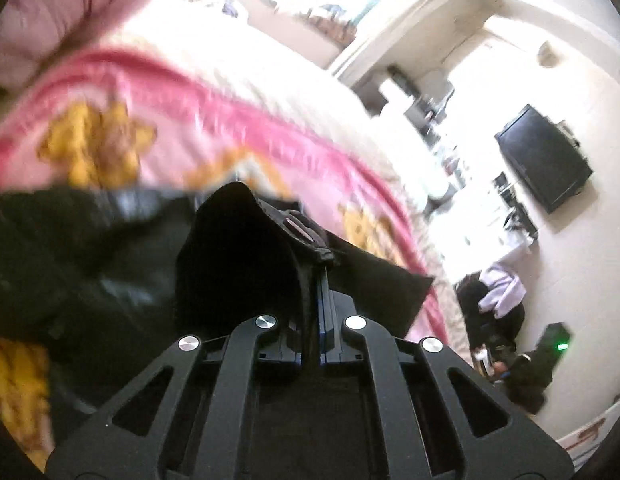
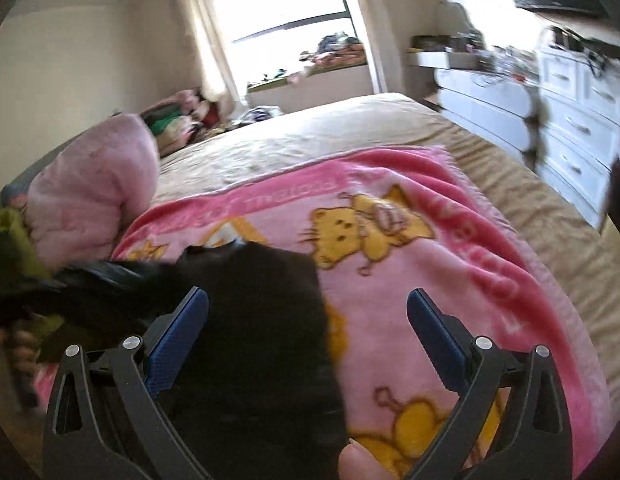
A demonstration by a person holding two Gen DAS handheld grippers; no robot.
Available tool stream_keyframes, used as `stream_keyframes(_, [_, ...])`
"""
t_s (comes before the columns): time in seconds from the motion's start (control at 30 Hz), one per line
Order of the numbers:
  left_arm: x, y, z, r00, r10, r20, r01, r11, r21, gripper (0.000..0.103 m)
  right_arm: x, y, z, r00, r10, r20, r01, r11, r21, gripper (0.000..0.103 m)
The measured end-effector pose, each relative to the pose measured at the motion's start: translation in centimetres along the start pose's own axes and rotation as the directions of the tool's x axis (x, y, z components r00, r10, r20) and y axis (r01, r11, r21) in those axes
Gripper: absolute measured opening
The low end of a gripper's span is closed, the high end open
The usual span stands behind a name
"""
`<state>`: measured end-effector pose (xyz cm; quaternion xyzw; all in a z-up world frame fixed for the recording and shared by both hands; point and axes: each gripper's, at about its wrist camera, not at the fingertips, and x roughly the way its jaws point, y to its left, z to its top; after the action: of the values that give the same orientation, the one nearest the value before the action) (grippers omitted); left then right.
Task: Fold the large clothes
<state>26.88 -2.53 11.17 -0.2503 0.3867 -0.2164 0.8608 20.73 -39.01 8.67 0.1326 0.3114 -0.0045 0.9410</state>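
Fabric first, left wrist view: the left gripper (image 1: 315,280) is clenched on a bunched edge of the black garment (image 1: 90,264), cloth pinched between its closed jaws and humped up over the tips. Rest of the garment trails off to the left of the gripper, over the pink blanket (image 1: 170,120). Frame is smeared, so whether the shiny patch beside the grip is a lining or just glare, can't say. Beyond the blanket, a TV (image 1: 545,160) on the wall and a dark heap of clothes (image 1: 497,308) on the floor below it, well apart from the work.

Right wrist view: the right gripper (image 2: 308,312) is spread wide and grasps nothing; it hovers over the garment's near part, w/ the garment's right edge running between its fingers. Garment lies on the blanket, toward its left side. A pink jacket (image 2: 90,188) sits left of the blanket, near the garment's far end. White drawers (image 2: 569,120) stand well right of the blanket, past the beige bedcover (image 2: 310,136).

Handling, as a guess: soft, limp, light cloth, prob. slick where glossy; it'll sag and slide unless taken at a hem or corner. Best hold for the free gripper looks like that right edge. The jacket could snag a fold made to the left.
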Motion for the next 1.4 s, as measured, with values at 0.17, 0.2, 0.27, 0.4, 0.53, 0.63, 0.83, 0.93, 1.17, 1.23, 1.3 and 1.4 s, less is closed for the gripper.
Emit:
stream_keyframes(0.17, [-1.1,2.6,-0.8,0.999,0.052,0.010,-0.052,0.999,0.001,0.000,3.4,-0.7,-1.0,0.995,-0.061,-0.075,0.065,0.997,0.052,0.099])
stream_keyframes(0.2, [-0.6,3.8,-1.5,0.997,0.071,-0.008,-0.071,0.997,-0.011,0.000,4.7,-0.7,-1.3,0.993,-0.060,-0.102,0.069,0.995,0.078,0.099])
stream_keyframes(0.27, [1.2,6.4,-3.2,0.993,0.097,-0.073,-0.101,0.993,-0.054,0.000,6.5,-1.1,-1.9,0.990,-0.032,-0.136,0.051,0.989,0.142,0.098])
stream_keyframes(0.4, [3.0,9.9,-6.3,0.976,0.164,-0.145,-0.178,0.980,-0.085,0.000,10.5,-2.1,-3.2,0.977,0.039,-0.211,0.020,0.962,0.272,0.086])
stream_keyframes(0.53, [2.5,11.6,-7.0,0.978,0.148,-0.148,-0.165,0.980,-0.108,0.000,13.7,-2.4,-3.2,0.959,0.158,-0.237,-0.063,0.930,0.363,0.083])
stream_keyframes(0.63, [1.9,10.7,-6.3,0.980,0.154,-0.126,-0.162,0.985,-0.055,0.000,15.7,-2.0,-3.3,0.938,0.236,-0.252,-0.121,0.908,0.400,0.083])
stream_keyframes(0.83, [1.4,6.6,-4.7,0.983,0.175,-0.058,-0.171,0.982,0.080,0.000,16.7,-0.4,-3.6,0.945,0.241,-0.221,-0.164,0.935,0.315,0.020])
stream_keyframes(0.93, [1.0,5.3,-3.3,0.983,0.182,-0.007,-0.180,0.979,0.099,0.000,15.7,-2.0,-3.2,0.955,0.256,-0.149,-0.184,0.908,0.377,0.011])
stream_keyframes(1.17, [4.6,9.3,-2.4,0.969,0.242,-0.050,-0.239,0.969,0.070,0.001,16.4,-3.3,-4.2,0.975,0.128,-0.182,-0.051,0.924,0.380,0.011])
stream_keyframes(1.23, [6.4,11.7,-3.4,0.956,0.264,-0.127,-0.261,0.965,0.036,0.002,16.1,-2.8,-4.1,0.976,0.096,-0.198,-0.025,0.942,0.335,0.028])
stream_keyframes(1.3, [7.6,13.7,-4.5,0.946,0.278,-0.165,-0.280,0.960,0.010,0.004,15.8,-2.7,-3.9,0.978,0.064,-0.198,-0.002,0.954,0.299,0.044])
stream_keyframes(1.4, [7.0,13.8,-5.0,0.954,0.260,-0.150,-0.263,0.965,0.004,0.005,14.6,-3.0,-3.1,0.986,0.037,-0.166,0.012,0.958,0.286,0.049])
